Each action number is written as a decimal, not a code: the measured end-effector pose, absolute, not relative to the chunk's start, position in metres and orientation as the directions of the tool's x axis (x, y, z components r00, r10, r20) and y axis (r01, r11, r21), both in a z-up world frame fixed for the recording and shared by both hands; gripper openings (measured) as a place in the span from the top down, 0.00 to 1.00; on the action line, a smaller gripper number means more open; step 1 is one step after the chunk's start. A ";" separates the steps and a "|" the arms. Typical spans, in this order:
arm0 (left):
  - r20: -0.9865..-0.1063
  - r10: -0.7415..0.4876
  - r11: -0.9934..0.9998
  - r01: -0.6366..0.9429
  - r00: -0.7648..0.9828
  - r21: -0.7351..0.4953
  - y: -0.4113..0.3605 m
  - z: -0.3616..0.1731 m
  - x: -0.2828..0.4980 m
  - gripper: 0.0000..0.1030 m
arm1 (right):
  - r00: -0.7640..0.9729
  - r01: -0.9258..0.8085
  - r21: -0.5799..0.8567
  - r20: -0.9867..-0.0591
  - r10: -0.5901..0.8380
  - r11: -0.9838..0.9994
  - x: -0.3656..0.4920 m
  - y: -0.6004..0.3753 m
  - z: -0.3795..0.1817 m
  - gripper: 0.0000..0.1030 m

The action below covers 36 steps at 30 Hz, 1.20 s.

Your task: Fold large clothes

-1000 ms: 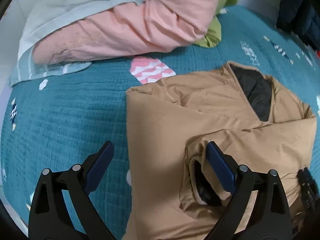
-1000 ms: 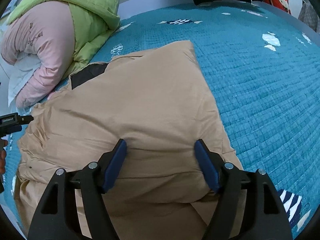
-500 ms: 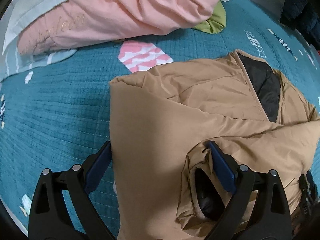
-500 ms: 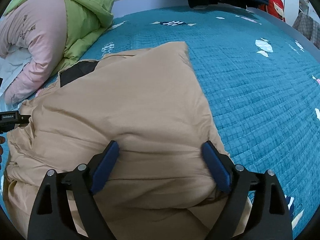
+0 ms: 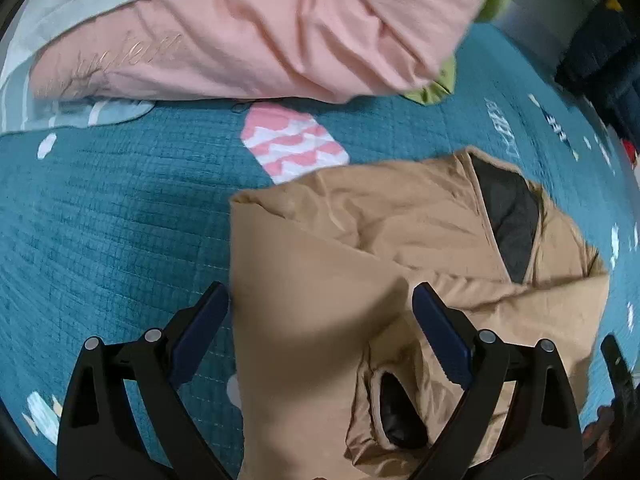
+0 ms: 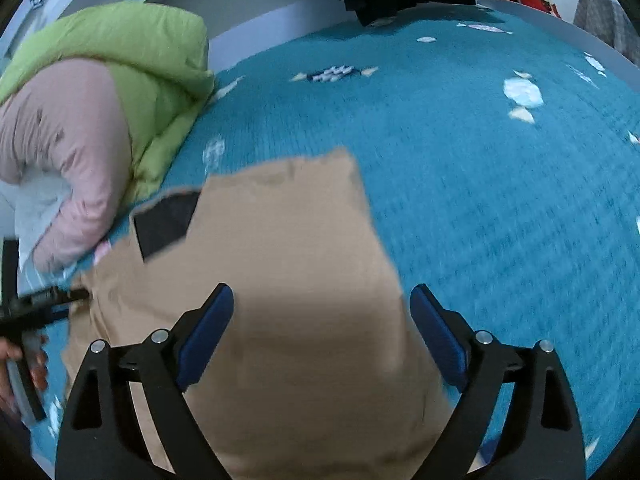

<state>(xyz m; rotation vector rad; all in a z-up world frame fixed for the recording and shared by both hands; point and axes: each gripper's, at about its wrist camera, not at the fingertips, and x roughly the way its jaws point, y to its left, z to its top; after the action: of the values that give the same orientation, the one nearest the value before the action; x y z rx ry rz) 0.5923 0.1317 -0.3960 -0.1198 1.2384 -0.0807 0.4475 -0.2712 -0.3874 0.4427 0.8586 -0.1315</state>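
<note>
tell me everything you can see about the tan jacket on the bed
The tan jacket is a smooth, slightly shiny, puffy-looking coat lying flat on the teal bedspread, folded into a rough rectangle. A dark lining shows at the open neck at its far end. One sleeve lies across the body, its cuff showing a dark inside. The left gripper and right gripper are both open over it, holding nothing.
</note>
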 end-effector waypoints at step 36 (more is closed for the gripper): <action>-0.783 -0.365 0.931 0.177 0.504 -0.320 0.147 -0.278 0.525 0.79 | 0.646 -0.009 0.445 -0.681 0.345 0.896 0.456 -0.291 -0.297 0.86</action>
<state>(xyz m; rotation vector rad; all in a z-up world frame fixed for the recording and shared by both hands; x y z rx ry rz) 0.5247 0.1473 -0.2779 -0.2093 0.9909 -0.3298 0.4565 -0.2912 -0.2966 0.4275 0.8502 0.2085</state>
